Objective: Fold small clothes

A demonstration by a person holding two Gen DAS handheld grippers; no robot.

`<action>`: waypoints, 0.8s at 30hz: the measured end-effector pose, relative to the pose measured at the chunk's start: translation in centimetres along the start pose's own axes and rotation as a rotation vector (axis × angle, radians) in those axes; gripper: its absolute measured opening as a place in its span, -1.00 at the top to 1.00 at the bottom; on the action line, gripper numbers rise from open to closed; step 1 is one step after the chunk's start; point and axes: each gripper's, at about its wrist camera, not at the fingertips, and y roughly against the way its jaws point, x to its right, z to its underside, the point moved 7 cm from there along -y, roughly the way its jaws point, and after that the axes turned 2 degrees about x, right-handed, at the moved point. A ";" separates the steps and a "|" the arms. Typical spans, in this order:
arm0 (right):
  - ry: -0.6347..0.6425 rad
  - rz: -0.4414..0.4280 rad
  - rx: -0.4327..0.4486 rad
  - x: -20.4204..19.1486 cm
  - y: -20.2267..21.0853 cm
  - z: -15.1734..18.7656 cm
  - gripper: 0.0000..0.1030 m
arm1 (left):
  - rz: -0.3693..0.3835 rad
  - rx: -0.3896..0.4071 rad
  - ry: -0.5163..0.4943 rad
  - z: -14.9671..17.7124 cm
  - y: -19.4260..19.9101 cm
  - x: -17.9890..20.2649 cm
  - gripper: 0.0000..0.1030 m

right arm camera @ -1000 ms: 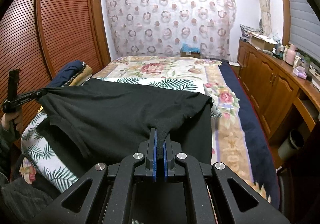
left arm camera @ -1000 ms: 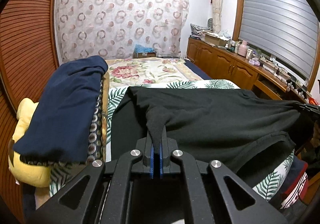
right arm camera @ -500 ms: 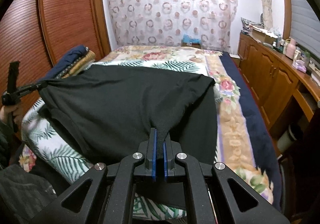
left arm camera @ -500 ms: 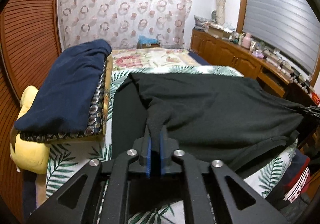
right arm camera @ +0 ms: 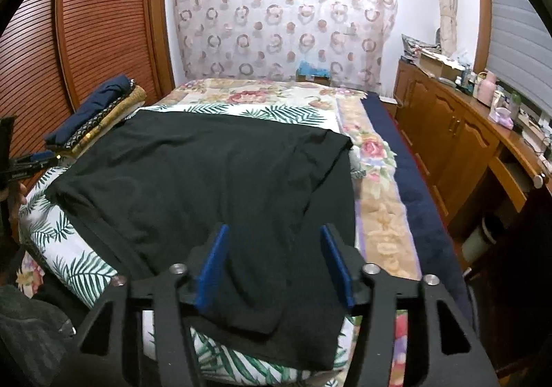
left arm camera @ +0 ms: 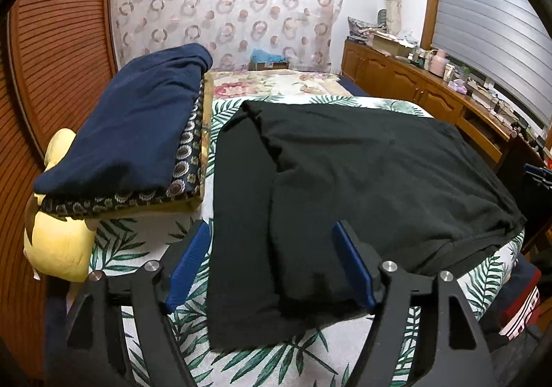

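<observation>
A black garment (left arm camera: 362,187) (right arm camera: 214,187) lies folded over itself on the palm-leaf cloth (left arm camera: 145,242) (right arm camera: 82,269) that covers the near end of the bed. My left gripper (left arm camera: 270,266) hovers over the garment's near left corner, its jaws opening; the blue pads stand wide and clear of the fabric. Over the near right corner my right gripper (right arm camera: 274,266) is opening too, and the released corner lies on the bed under the gap between its pads. The left gripper (right arm camera: 31,164) also shows at the left edge of the right wrist view.
A stack of folded clothes topped by a navy piece (left arm camera: 131,125) (right arm camera: 100,104) sits left of the garment, over a yellow cushion (left arm camera: 58,231). A louvred wooden wardrobe (right arm camera: 86,25) runs along the left. A wooden sideboard (right arm camera: 462,145) with clutter lines the right wall.
Both grippers, earlier pinched on the garment's raised corners, sank toward the bed and opened. The fabric dropped free and now lies flat.
</observation>
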 end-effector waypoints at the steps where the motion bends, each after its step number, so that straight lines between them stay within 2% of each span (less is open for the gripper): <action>1: 0.010 0.001 0.001 -0.3 -0.3 0.0 -0.15 | -0.009 -0.002 0.002 0.1 -0.1 0.0 -0.45; 15: 0.083 -0.132 -0.060 -6.7 -8.4 -1.4 -0.17 | -0.018 -0.048 0.019 1.7 -1.0 -0.7 -0.46; 24: 0.144 -0.158 -0.145 -7.9 -13.0 -2.0 -0.17 | -0.008 -0.088 0.038 2.4 -1.8 -1.4 -0.47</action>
